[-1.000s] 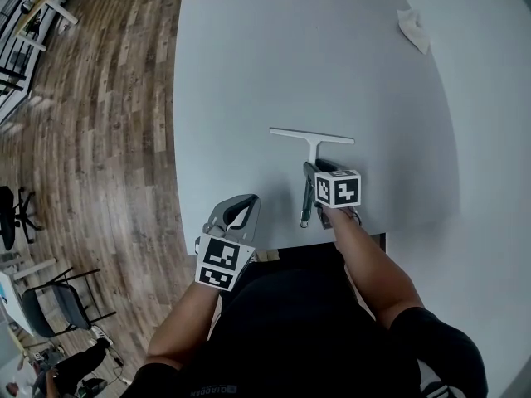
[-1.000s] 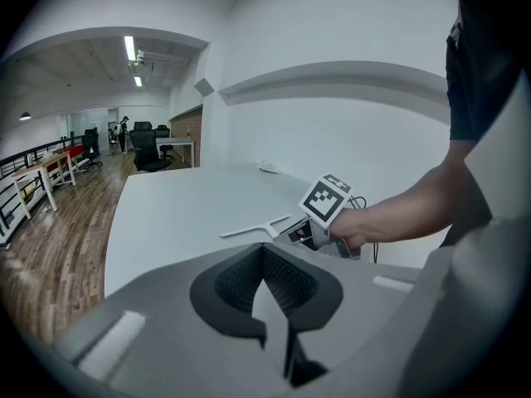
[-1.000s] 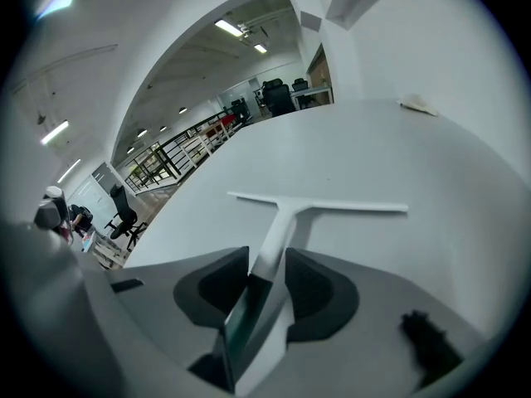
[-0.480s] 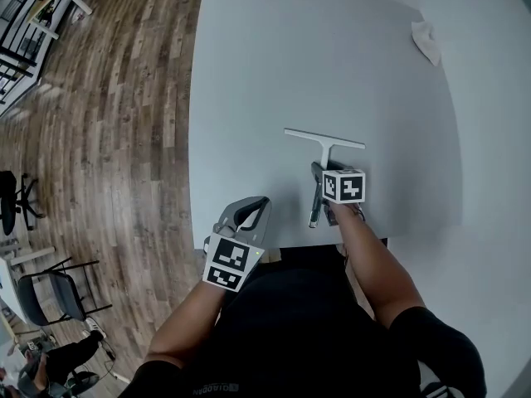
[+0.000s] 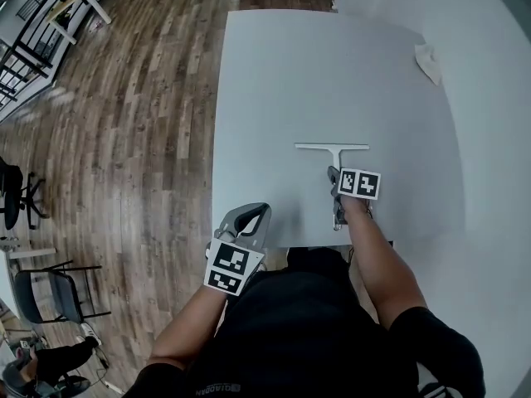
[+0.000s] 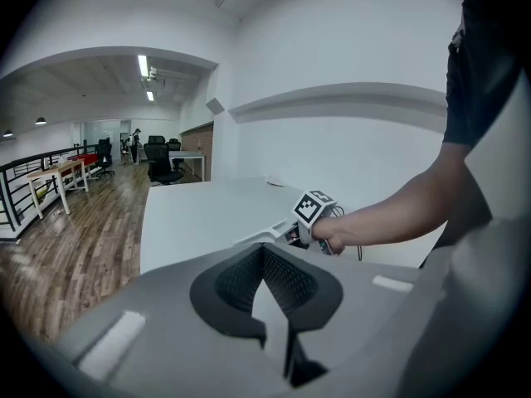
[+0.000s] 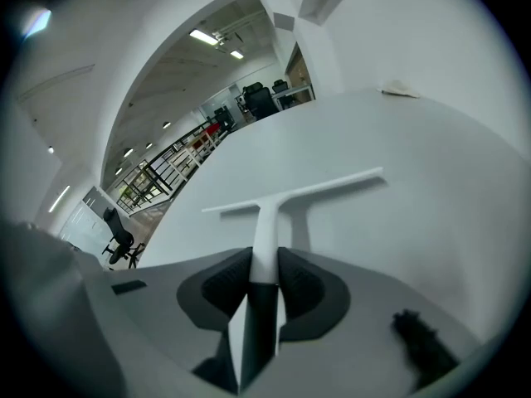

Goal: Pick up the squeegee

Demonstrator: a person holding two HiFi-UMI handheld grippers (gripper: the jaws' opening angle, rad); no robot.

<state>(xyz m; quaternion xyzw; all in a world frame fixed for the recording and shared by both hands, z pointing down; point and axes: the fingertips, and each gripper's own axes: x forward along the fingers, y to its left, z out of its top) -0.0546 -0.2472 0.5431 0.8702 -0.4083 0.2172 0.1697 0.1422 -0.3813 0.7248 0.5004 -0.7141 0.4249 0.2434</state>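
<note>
No legible text, shirt print [image 5: 207, 390] too blurred

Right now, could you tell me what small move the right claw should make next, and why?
Probably lift straight up a little. The right claw has just been closing and its pads now seem to press the squeegee handle, while the blade appears to rest on the table.

The squeegee [image 5: 332, 147] is white and T-shaped: a long thin blade bar with a narrow straight handle running from its middle. It lies on the white table [image 5: 274, 73], near the front edge and right of centre, bar crosswise and far from the person. The handle points back between the right hand-held gripper's [image 7: 265, 264] jaws, which have just been closing and now press on it.
</note>
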